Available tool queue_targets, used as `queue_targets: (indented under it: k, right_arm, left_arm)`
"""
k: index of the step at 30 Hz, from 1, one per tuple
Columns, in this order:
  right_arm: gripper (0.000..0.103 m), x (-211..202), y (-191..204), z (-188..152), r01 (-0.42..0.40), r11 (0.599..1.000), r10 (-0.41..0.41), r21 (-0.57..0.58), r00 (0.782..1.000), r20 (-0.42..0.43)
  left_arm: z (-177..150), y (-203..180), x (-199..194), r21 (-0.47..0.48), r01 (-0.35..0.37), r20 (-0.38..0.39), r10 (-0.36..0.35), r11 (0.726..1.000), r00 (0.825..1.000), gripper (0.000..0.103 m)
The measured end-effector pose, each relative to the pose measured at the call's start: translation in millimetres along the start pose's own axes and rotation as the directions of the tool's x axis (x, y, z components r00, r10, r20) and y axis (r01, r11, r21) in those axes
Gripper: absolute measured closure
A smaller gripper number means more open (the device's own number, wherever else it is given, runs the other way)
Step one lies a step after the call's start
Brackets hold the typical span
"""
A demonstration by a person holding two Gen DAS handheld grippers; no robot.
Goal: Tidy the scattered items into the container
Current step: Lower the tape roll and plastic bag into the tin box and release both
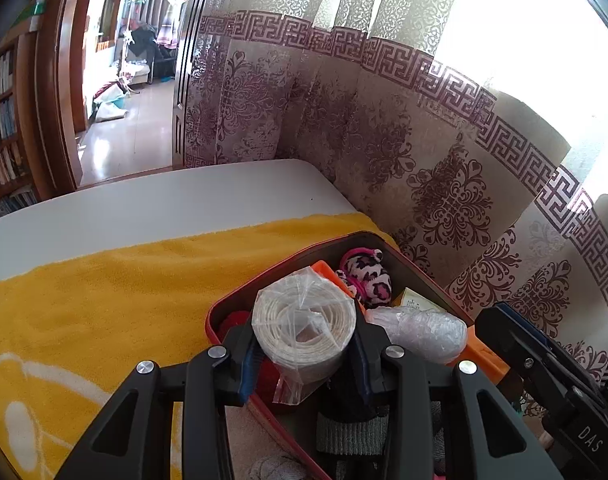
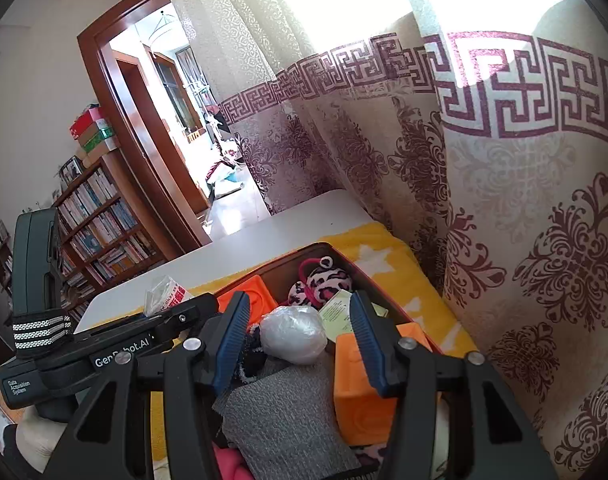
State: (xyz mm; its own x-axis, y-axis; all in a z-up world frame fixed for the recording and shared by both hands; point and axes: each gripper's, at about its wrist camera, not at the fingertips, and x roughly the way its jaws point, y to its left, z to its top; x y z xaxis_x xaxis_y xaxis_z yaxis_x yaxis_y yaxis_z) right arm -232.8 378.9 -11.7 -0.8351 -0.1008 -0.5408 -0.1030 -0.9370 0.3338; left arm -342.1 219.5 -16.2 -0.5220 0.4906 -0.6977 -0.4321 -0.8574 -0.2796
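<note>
My left gripper [image 1: 304, 344] is shut on a roll of pale cord in a clear plastic bag [image 1: 302, 320] and holds it over the red-rimmed container [image 1: 240, 292]. The container holds a pink leopard plush [image 1: 365, 276], a wad of clear plastic [image 1: 423, 330], orange blocks [image 2: 363, 384] and grey cloth [image 2: 284, 420]. My right gripper [image 2: 300, 340] is open and empty above the container, with the plastic wad [image 2: 294, 334] between its fingers but below them. The bag's top [image 2: 166, 290] shows past the left gripper's body in the right wrist view.
The container sits on a yellow towel [image 1: 104, 300] over a white table [image 1: 164, 196]. A patterned curtain [image 1: 423, 160] hangs close behind and to the right. A bookshelf [image 2: 100, 224] and an open doorway [image 2: 176, 120] are at the left.
</note>
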Motion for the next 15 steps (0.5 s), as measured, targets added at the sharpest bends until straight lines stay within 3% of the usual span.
queue_targets:
  k: [6, 9, 15]
  right_arm:
    - [0.047, -0.9, 1.2, 0.1, 0.008, 1.0, -0.008, -0.005, 1.0, 0.008]
    - [0.046, -1.8, 1.0, 0.3, 0.01, 1.0, -0.009, -0.006, 1.0, 0.013]
    - [0.047, -3.5, 1.4, 0.4, 0.011, 1.0, -0.011, -0.01, 1.0, 0.02]
  left_arm:
    - [1.8, 4.2, 11.2, -0.017, 0.053, -0.017, -0.053, 0.998, 0.998, 0.059]
    - [4.1, 12.4, 13.8, -0.066, 0.058, -0.035, -0.061, 0.996, 0.998, 0.019]
    - [4.8, 9.3, 9.8, -0.052, 0.058, -0.042, -0.06, 0.997, 0.997, 0.019]
